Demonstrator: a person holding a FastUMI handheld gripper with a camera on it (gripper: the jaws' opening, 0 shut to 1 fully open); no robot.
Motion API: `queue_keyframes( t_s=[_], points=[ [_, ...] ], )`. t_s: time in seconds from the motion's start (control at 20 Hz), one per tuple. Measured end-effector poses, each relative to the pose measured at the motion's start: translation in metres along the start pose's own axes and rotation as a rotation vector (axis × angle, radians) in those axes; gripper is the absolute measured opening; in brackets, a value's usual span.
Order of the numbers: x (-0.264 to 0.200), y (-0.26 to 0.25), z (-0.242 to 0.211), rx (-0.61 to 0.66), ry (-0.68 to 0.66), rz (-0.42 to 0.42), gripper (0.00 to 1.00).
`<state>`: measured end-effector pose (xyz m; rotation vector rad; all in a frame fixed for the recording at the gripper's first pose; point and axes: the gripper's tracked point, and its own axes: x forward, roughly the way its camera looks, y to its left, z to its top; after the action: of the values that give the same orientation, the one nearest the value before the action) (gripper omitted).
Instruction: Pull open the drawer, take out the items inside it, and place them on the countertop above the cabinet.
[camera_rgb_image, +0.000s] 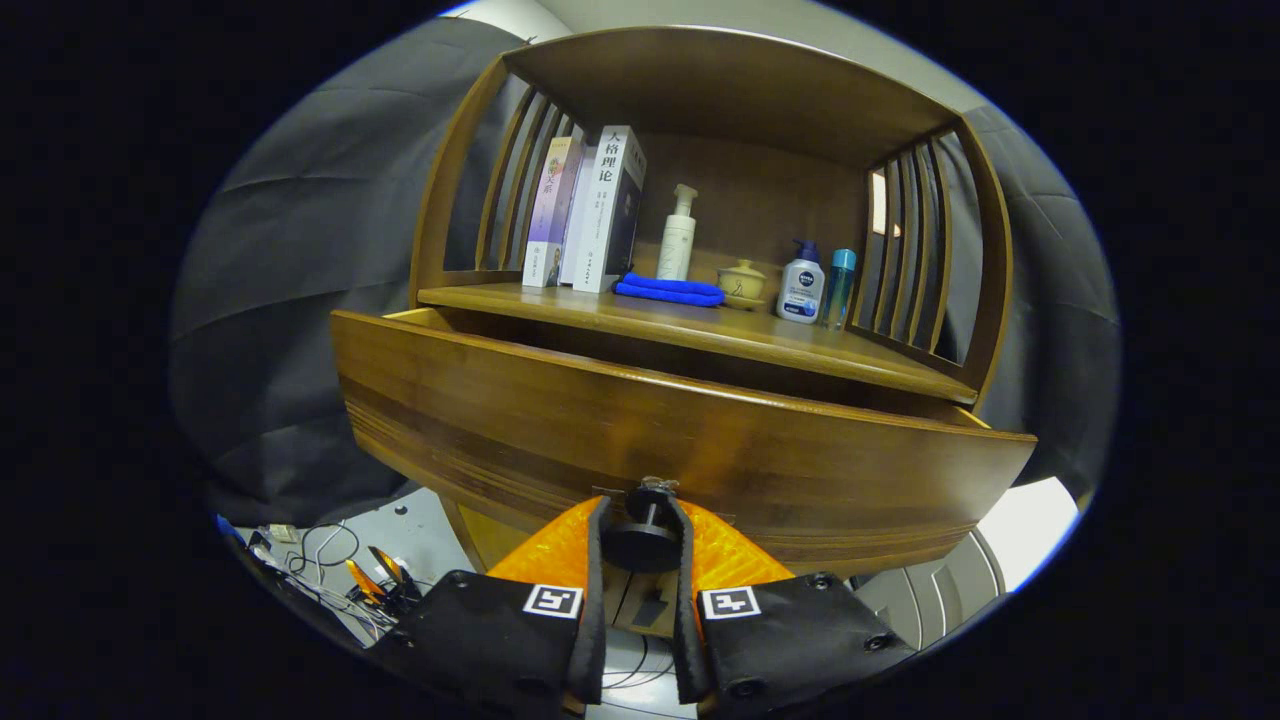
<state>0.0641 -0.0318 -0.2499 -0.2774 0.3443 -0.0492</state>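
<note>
The drawer (640, 440) showed a front of glossy, lacquered wood with a visible grain, catching warm light, as did the countertop (720, 335) above it. The gripper (640, 525) closed both fingers on a dark, matt knob (641, 540) with a small metal tip. A folded blue cloth (668, 290) looked soft and napped beside smooth plastic bottles (677, 235) and paper-covered books (585, 215).

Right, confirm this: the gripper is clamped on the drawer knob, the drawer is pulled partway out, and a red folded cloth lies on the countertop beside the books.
One thing is wrong: the folded cloth is blue, not red, as the gripper view shows. The rest holds: the gripper is clamped on the drawer knob, the drawer is partway out, and the cloth lies on the countertop beside the books.
</note>
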Motion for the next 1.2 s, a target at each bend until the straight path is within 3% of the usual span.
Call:
queue_keyframes(
  t_s=[0.3, 1.2],
  points=[
    [-0.025, 0.004, -0.009, -0.016, -0.002, -0.001, 0.3],
    [-0.079, 0.026, -0.034, -0.099, -0.018, 0.099, 0.3]
  ],
)
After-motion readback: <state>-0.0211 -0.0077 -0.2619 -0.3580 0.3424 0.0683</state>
